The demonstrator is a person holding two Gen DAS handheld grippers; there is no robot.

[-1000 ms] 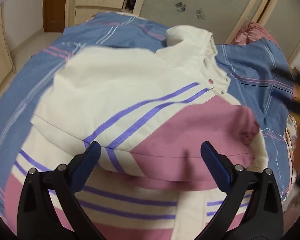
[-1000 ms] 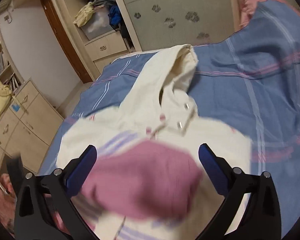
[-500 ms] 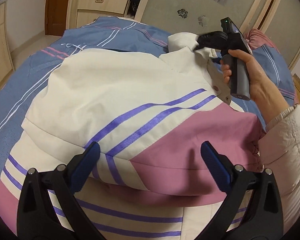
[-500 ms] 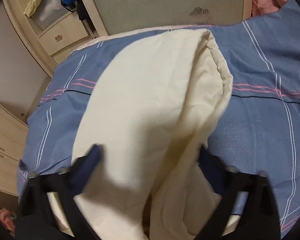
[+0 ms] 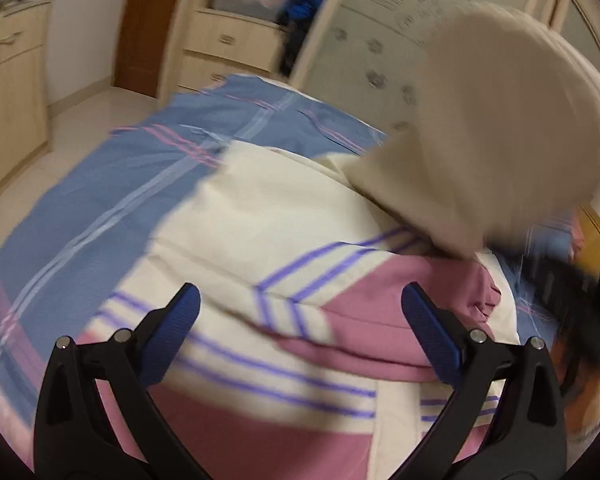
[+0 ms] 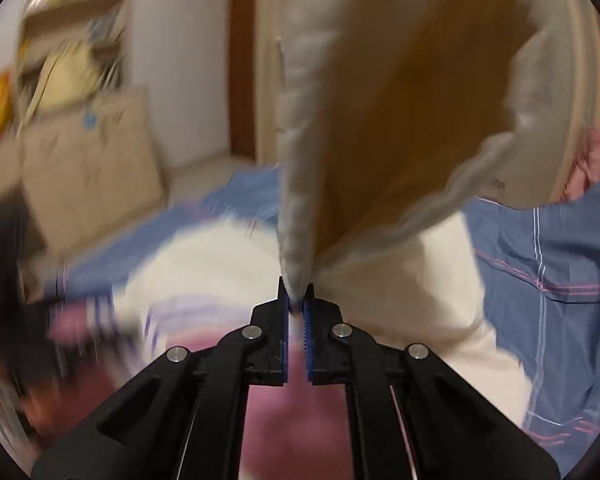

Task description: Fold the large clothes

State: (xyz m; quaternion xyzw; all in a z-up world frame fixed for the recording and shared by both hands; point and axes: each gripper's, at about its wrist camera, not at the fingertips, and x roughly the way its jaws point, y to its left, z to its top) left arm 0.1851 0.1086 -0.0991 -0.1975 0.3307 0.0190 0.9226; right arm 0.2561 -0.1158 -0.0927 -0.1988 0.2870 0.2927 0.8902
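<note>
A cream jacket (image 5: 260, 216) with pink panels and purple stripes lies partly folded on the bed. My left gripper (image 5: 300, 312) is open and empty, just above its pink and striped part. My right gripper (image 6: 298, 300) is shut on the rim of the jacket's cream hood (image 6: 380, 100) and holds it lifted over the jacket body (image 6: 400, 280). In the left wrist view the raised hood (image 5: 500, 120) hangs at the upper right. Both views are blurred by motion.
The blue striped bedspread (image 5: 100, 200) covers the bed; it also shows in the right wrist view (image 6: 560, 280). Wooden drawers (image 5: 228, 48) and a frosted wardrobe door (image 5: 380, 52) stand behind the bed. Cabinets (image 6: 92, 160) stand at the left.
My right gripper closed on the hood and lifted it up and back over the jacket. My left gripper stayed open above the pink panel, shifting slightly.
</note>
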